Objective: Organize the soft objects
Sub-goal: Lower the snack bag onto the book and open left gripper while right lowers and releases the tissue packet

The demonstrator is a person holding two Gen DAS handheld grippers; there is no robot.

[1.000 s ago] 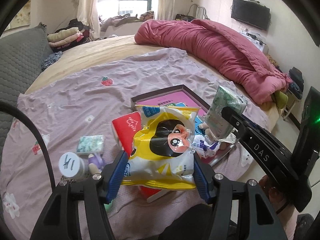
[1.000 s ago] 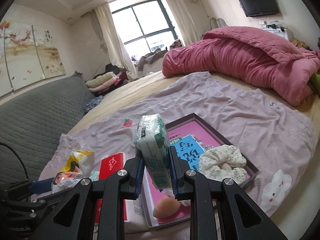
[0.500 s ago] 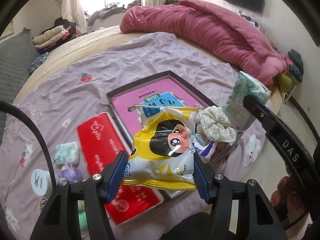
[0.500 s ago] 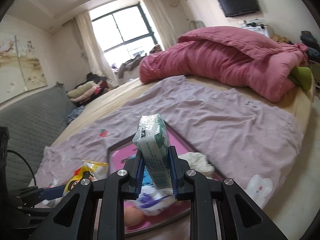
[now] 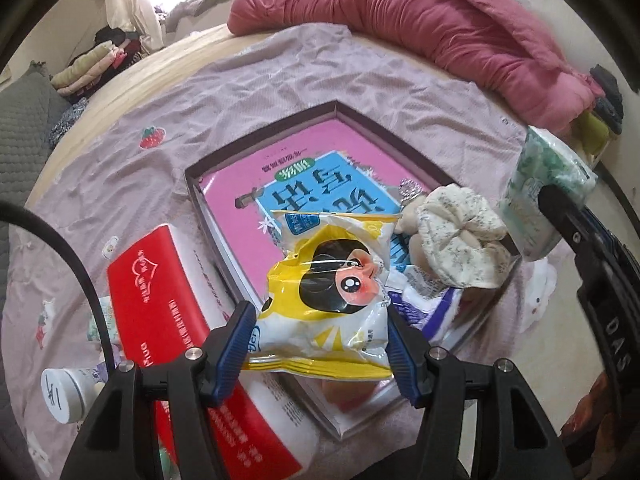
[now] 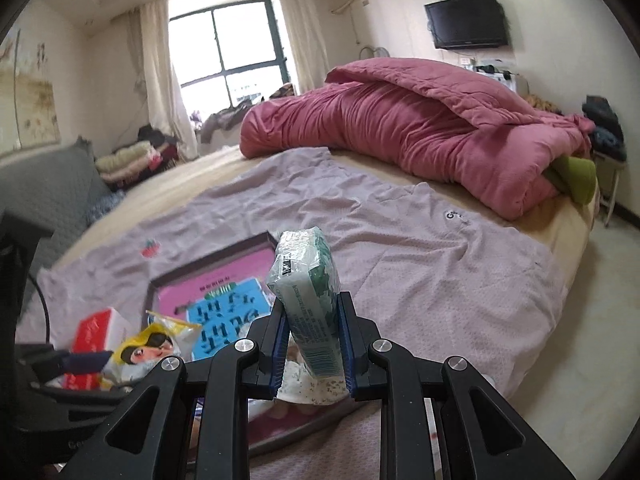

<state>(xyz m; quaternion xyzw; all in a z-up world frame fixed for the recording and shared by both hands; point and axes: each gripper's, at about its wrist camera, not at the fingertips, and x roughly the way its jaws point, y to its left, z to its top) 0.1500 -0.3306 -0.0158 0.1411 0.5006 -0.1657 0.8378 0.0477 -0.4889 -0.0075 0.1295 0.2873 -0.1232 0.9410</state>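
My left gripper [image 5: 320, 340] is shut on a yellow and white snack bag [image 5: 332, 292] with a cartoon face, held above the near part of a dark-rimmed tray [image 5: 384, 128] with a pink book inside. A floral cream scrunchie [image 5: 460, 236] and a purple-white packet [image 5: 424, 304] lie in the tray. My right gripper [image 6: 312, 344] is shut on a green and white tissue pack [image 6: 308, 292], held upright above the tray's right side; the pack also shows in the left wrist view [image 5: 548, 184]. The snack bag shows in the right wrist view [image 6: 148, 348].
A red tissue box [image 5: 168, 304] lies left of the tray on the lilac sheet [image 5: 280, 76]. A white capped bottle [image 5: 64, 396] lies at the far left. A pink duvet [image 6: 420, 128] is heaped at the back of the bed. The bed's edge and floor [image 6: 600, 320] are at right.
Both grippers have moved forward and over the tray, each keeping its hold. The tray and red box now sit closer and lower in the left wrist view.
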